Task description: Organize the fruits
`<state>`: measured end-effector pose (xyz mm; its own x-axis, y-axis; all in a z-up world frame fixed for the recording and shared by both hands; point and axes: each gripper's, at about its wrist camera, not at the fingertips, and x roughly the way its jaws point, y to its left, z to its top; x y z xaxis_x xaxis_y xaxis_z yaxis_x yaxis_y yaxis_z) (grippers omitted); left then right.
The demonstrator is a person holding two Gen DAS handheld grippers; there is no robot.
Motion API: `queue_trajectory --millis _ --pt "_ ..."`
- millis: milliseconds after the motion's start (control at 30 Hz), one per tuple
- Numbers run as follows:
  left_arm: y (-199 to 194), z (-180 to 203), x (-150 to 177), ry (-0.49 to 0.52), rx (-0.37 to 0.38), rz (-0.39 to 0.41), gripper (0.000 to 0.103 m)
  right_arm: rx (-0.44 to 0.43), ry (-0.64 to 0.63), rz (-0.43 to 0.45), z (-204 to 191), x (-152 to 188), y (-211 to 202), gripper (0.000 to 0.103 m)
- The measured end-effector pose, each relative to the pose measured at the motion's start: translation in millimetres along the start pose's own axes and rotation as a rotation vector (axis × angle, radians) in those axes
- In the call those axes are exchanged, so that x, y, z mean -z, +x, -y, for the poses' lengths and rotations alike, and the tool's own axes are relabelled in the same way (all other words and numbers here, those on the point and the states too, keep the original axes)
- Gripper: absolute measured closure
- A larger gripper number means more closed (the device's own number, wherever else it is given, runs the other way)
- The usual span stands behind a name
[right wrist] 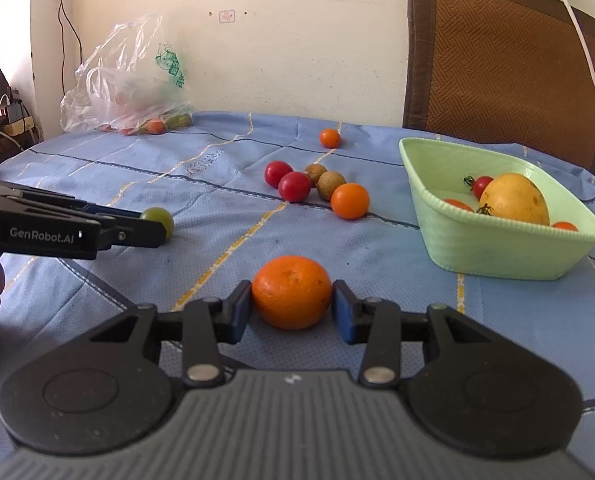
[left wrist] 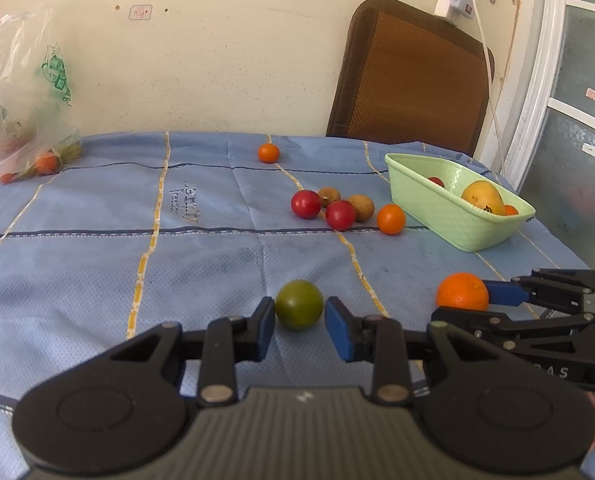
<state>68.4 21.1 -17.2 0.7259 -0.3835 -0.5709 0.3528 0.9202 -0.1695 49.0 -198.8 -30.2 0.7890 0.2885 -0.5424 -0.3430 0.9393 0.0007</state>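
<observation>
My left gripper (left wrist: pixel 299 322) is open around a green tomato (left wrist: pixel 299 305) on the blue tablecloth, with small gaps at both pads. My right gripper (right wrist: pixel 292 306) has its pads against both sides of a large orange (right wrist: pixel 291 292) resting on the cloth; it also shows in the left wrist view (left wrist: pixel 462 291). A light green basket (right wrist: pixel 509 252) at the right holds a yellow mango (right wrist: pixel 515 199), a red tomato and small orange fruits. Two red tomatoes (right wrist: pixel 293 186), two brown longans (right wrist: pixel 330 185) and small orange fruits (right wrist: pixel 350 200) lie mid-table.
A plastic bag (right wrist: pixel 133 88) with fruit sits at the far left by the wall. A brown chair back (right wrist: pixel 509 60) stands behind the basket. A lone small orange fruit (right wrist: pixel 329 138) lies near the far table edge. A white cable hangs at the right.
</observation>
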Motion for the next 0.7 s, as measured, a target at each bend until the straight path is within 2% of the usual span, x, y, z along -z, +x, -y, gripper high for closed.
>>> queue_trajectory --millis 700 --pt "1.8 -0.2 0.9 0.008 -0.002 -0.01 0.074 -0.003 0.008 0.003 1.4 -0.5 -1.3 0.057"
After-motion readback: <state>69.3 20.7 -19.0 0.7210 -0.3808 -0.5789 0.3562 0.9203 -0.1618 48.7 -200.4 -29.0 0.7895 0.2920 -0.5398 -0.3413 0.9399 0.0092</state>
